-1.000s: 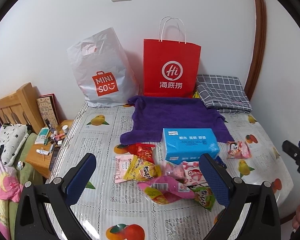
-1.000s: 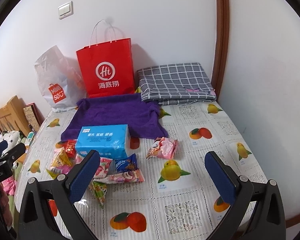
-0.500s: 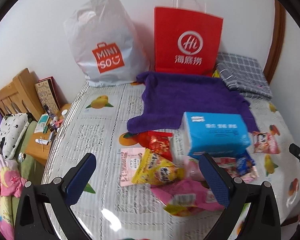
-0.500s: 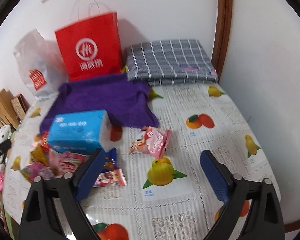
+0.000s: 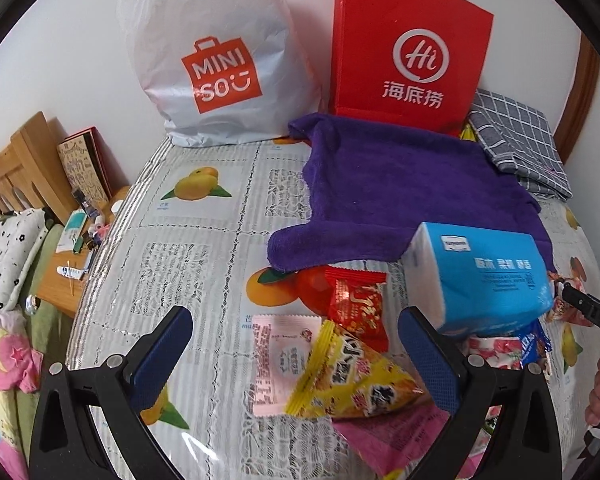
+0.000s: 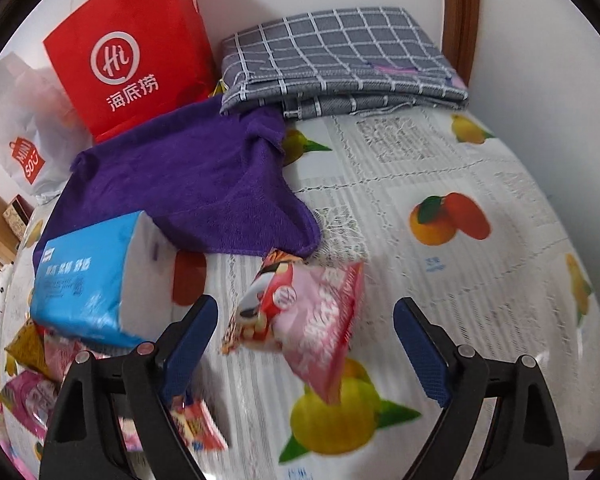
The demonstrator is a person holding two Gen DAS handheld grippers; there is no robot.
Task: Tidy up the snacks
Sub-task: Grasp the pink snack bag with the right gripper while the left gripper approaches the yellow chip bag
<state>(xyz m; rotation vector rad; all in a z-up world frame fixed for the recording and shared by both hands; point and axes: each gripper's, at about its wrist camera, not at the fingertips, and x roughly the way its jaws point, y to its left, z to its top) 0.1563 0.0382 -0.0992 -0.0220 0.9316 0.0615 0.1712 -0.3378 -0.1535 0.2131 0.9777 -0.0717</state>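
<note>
Both claws hang over a bed (image 6: pixel 480 168) covered with a glossy sheet printed with fruit. Left claw (image 5: pixel 296 360) is released: its two blue ribbed pads stand wide apart, and below the gap lie a yellow crinkled snack bag (image 5: pixel 352 376) and a flat pale pink sachet (image 5: pixel 280 352), neither of them pressed by the pads. Right claw (image 6: pixel 306 350) has its jaws wide but closing; a puffy pink snack packet (image 6: pixel 312 320) lies on the sheet between the pads, and they do not touch it.

Just behind the yellow bag is a shiny red wrapper (image 5: pixel 356 304). A soft rectangular pack of tissues in blue film (image 5: pixel 484 276) rests on top of several more small packets, among them a glossy pink one (image 5: pixel 396 436) at the near edge.

Farther back, a purple towel (image 5: pixel 400 192) of fluffy cloth lies spread and a little wrinkled. Beside it, to the right, sits a folded grey checked cloth (image 6: pixel 336 60).

At the wall stand a stiff red paper bag (image 5: pixel 408 48) with white cord handles and a crumpled white plastic bag (image 5: pixel 216 56) with an orange logo.
</note>
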